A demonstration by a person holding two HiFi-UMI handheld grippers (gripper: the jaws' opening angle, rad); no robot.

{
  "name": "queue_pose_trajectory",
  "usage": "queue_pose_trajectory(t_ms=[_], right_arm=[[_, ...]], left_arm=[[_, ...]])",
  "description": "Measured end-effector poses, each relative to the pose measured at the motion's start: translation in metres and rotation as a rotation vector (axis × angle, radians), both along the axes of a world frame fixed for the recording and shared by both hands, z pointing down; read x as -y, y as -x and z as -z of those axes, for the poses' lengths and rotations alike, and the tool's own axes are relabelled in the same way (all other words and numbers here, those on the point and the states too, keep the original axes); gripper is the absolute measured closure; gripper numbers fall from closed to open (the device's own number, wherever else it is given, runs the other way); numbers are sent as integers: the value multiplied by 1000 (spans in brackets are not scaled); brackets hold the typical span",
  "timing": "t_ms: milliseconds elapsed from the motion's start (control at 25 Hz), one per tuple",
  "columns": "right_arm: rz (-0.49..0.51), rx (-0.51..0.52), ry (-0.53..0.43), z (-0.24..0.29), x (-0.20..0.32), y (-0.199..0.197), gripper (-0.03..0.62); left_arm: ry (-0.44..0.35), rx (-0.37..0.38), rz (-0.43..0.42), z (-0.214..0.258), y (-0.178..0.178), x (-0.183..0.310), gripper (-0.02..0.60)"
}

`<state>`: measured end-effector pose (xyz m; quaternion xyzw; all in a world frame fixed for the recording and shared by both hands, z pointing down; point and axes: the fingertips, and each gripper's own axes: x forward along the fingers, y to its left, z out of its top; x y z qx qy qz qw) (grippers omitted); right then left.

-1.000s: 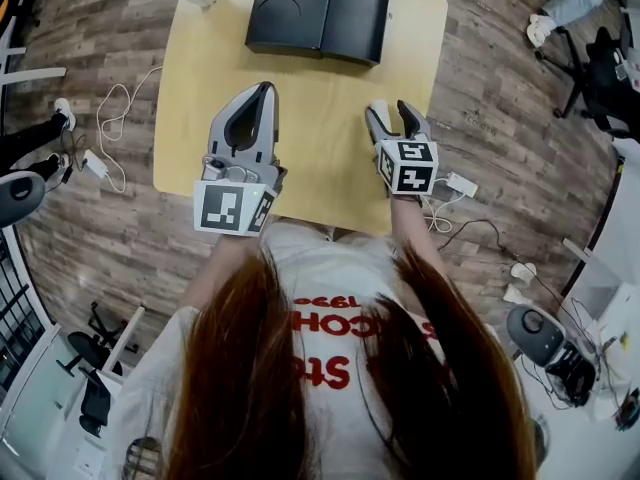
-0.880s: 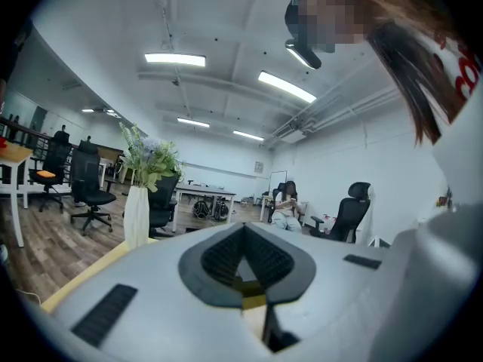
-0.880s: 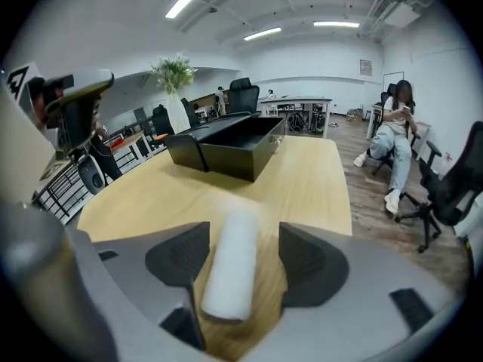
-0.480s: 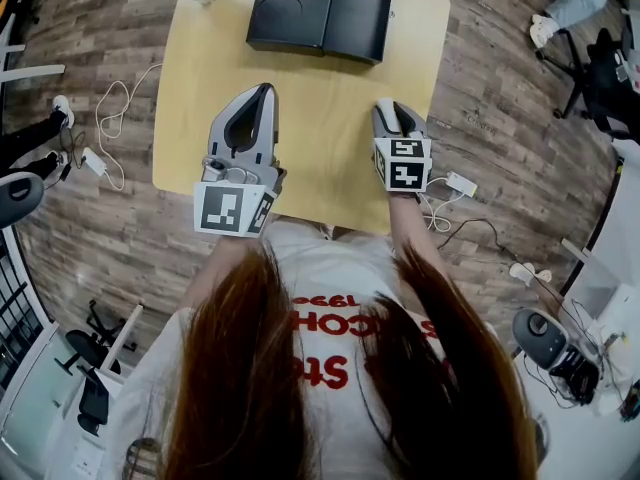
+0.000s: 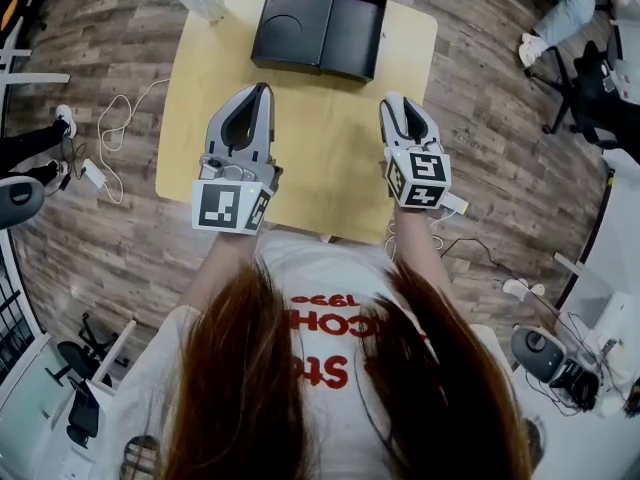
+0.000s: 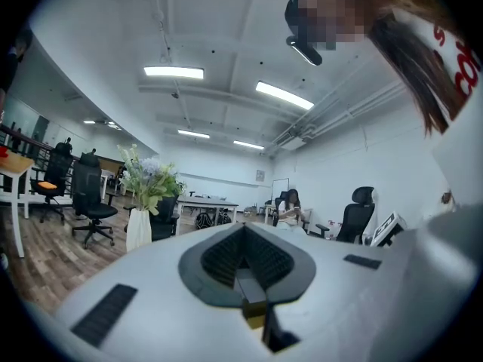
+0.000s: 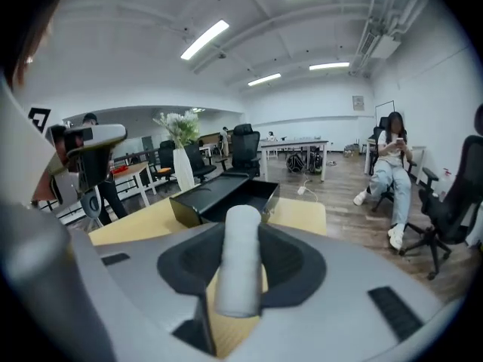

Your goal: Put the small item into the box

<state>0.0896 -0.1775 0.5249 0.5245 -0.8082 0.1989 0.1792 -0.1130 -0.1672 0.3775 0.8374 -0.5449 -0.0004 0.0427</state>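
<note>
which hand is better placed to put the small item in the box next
Right. The right gripper has just closed its jaws on the pale cylinder, and it faces the open black box. The left gripper is shut and empty.

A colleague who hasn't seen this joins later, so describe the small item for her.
Find the yellow table with the black box at its far edge. Nearer the person, the right gripper has just closed its jaws on a pale grey cylinder, the only thing either gripper holds.

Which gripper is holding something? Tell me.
The right gripper: its jaws, just closed, clamp a pale cylinder; the left gripper is shut on nothing.
</note>
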Motion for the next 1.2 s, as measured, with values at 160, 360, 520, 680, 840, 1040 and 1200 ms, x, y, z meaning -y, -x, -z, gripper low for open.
queue_pose_trajectory(t_ms=[160,360,520,680,840,1040,1200], right_arm=[[-6,48,-116,48,11,-5,457],[-12,110,-238,104,13,-10,457],[-3,167,-289,133,8,-11,457],[-6,186,-365,160,-1,-15,459],[-4,202,-426,181,-7,-22,459],[14,215,-430,185,0,-24,459],[43,219,-407,176,18,-14,459]], left_arm=[[-42,6,10,16,-2,3,577],[-94,13,17,35,-4,5,577],[-121,14,22,45,-4,6,578],[-139,12,22,50,-4,6,577],[-148,9,23,53,-8,4,578],[-135,11,34,48,-9,8,578],[-111,14,43,38,-5,16,577]])
